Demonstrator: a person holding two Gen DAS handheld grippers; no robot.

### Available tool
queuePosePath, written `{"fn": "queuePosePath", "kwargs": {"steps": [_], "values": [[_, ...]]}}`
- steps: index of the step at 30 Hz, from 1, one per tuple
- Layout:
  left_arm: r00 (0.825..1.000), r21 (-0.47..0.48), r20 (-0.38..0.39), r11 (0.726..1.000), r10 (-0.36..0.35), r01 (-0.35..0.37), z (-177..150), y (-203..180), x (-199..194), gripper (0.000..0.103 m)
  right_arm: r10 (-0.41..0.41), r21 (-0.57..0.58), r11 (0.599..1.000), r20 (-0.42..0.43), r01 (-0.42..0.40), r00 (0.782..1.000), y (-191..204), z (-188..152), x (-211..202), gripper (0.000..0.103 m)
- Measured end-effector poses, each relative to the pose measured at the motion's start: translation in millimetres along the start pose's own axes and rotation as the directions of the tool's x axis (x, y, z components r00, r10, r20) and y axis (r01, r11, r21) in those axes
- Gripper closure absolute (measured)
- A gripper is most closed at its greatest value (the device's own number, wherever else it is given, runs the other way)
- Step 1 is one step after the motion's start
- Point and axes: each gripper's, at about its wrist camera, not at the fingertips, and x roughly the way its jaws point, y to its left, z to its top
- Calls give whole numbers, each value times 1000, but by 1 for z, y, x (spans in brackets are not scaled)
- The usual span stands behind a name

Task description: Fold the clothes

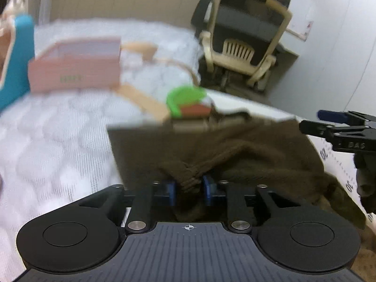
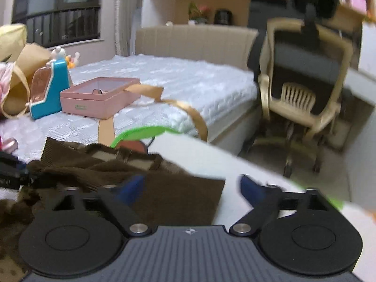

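- one brown knitted garment [image 1: 235, 150], a bunched fold of it between the left fingers
- two grippers: left gripper [image 1: 189, 188], right gripper [image 2: 190, 188]
- one pink box [image 2: 98, 97] beyond the fingers
- one blue toy [image 2: 50, 91]
- one office chair [image 2: 305, 75]
- one gold ribbon [image 2: 183, 108]

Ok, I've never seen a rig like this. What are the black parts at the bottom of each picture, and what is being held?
No robot here: a person holds a two-finger gripper in each hand, each with a fisheye camera looking along its fingers. The black parts are the gripper bodies. In the left wrist view, the left gripper pinches a bunch of the brown knitted garment. In the right wrist view, the right gripper is open and holds nothing, above the garment's flat edge. Behind lie a white mattress, a pink box and a tan ribbon.
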Motion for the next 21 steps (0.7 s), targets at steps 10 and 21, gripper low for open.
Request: {"fn": "queuePosePath", "kwargs": {"steps": [10, 21], "values": [[993, 91, -12, 989, 121, -120, -7, 21, 18, 45, 19, -84, 996, -157, -32, 987, 20, -12, 54, 45], [992, -354, -101, 935, -76, 36, 24, 95, 16, 10, 80, 278, 960, -163, -32, 983, -56, 10, 54, 33]]}}
